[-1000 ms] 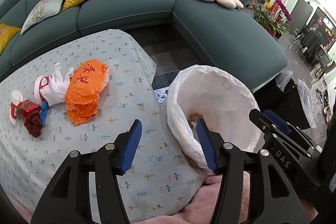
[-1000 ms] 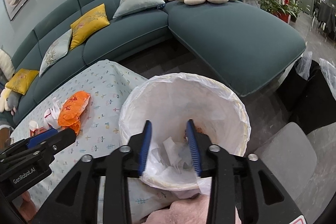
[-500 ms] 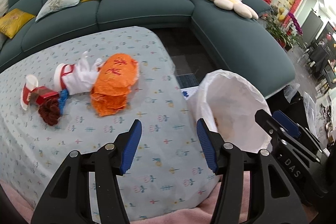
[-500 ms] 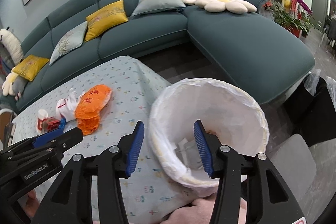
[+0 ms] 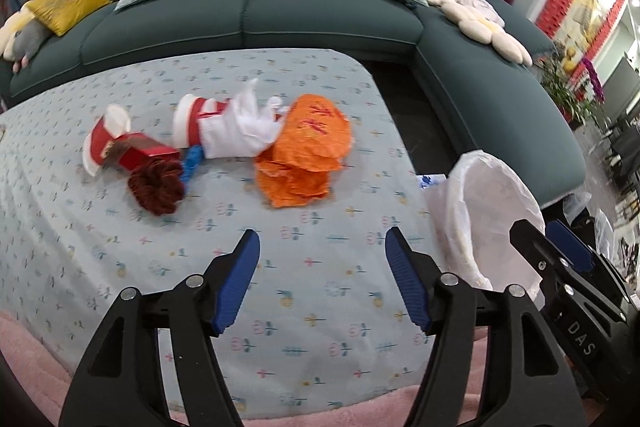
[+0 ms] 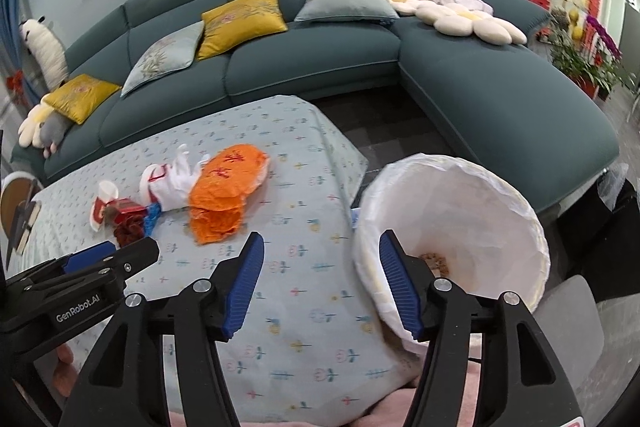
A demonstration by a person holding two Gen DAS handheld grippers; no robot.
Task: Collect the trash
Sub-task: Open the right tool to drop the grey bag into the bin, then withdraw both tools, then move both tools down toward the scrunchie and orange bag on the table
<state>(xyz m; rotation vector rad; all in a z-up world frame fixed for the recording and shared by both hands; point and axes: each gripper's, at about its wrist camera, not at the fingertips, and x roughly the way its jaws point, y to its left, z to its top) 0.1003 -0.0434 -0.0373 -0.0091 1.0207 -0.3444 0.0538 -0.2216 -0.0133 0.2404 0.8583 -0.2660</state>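
Observation:
Trash lies on the table's light blue flowered cloth (image 5: 312, 291): a crumpled orange bag (image 5: 308, 143), a white bag with a red-striped cup (image 5: 228, 131), a red paper cup and red box (image 5: 120, 143), and a dark red frilly ball (image 5: 158, 185). The same pile shows in the right wrist view, with the orange bag (image 6: 226, 183) nearest. A bin with a white liner (image 6: 452, 223) stands at the table's right edge and also shows in the left wrist view (image 5: 492, 203). My left gripper (image 5: 322, 267) is open and empty over the cloth. My right gripper (image 6: 320, 267) is open and empty beside the bin.
A dark teal corner sofa (image 6: 320, 67) with yellow and grey cushions wraps around the table's far and right sides. Dark floor (image 6: 384, 131) lies between the table and the sofa. A pink fuzzy sleeve (image 5: 32, 347) edges the bottom of the view.
Both grippers swung left from over the bin toward the table and the trash pile. The right gripper's jaws opened wider. The trash has not moved.

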